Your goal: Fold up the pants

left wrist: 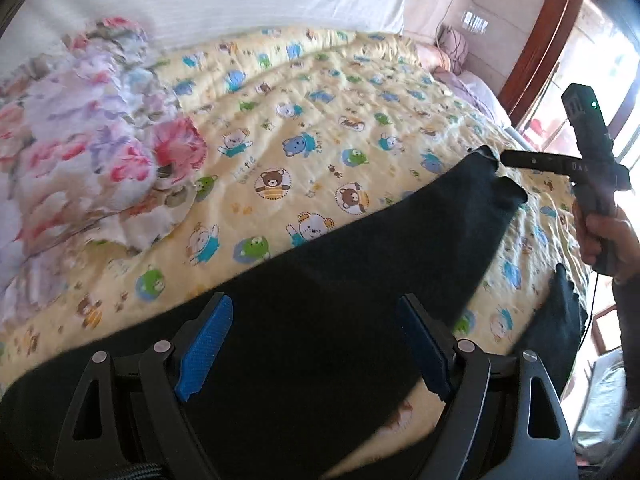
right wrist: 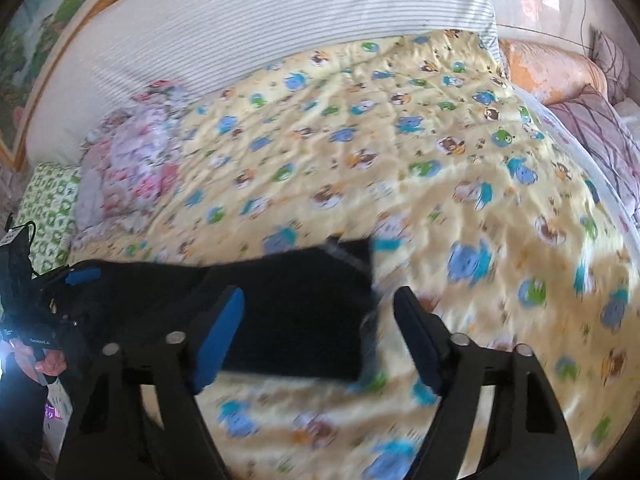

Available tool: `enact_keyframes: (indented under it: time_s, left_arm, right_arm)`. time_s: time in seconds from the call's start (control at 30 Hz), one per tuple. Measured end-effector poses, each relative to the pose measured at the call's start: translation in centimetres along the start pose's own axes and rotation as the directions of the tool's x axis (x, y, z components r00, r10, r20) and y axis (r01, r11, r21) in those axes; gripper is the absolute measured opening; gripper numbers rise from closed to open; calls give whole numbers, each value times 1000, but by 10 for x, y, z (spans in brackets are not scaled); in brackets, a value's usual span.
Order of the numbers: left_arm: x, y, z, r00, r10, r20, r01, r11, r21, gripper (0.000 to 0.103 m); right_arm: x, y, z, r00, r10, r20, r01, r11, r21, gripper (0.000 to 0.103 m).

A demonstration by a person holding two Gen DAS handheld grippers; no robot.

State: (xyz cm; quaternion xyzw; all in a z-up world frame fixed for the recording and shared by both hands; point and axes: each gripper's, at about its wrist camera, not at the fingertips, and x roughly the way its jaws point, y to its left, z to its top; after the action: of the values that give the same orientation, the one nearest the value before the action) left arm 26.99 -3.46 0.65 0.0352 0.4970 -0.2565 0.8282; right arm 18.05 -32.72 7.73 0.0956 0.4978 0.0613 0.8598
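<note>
Black pants (left wrist: 340, 272) lie across a yellow bear-print quilt (left wrist: 312, 128) on a bed. In the left wrist view my left gripper (left wrist: 316, 344) is open, its blue pads spread over the pants near the wide end. The right gripper (left wrist: 490, 156) shows at the far end by the pants' leg hem; its jaw state is unclear there. In the right wrist view the pants (right wrist: 296, 312) lie partly between the open fingers of my right gripper (right wrist: 320, 328). The left gripper (right wrist: 80, 278) shows at far left on the pants.
A crumpled floral cloth (left wrist: 92, 160) lies on the quilt's left. A white striped pillow (right wrist: 260, 32) runs along the back. Purple pillows (right wrist: 592, 128) lie at the right. The bed edge and a wooden door frame (left wrist: 540, 40) are at the right.
</note>
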Motion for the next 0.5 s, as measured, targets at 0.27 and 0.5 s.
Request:
enact_keyframes:
  time_s: [0.27,0.5]
  left_arm:
    - [48,16,28,994,-30,-102,34,999,30,77]
    - [67,-3,41,986,-56,-156,76,989,130,37]
  right_arm:
    - [43,-25,24,993,53,-101,-47,997,63,59]
    - [49,-28,22,988,108,-108,-99,992,81,24]
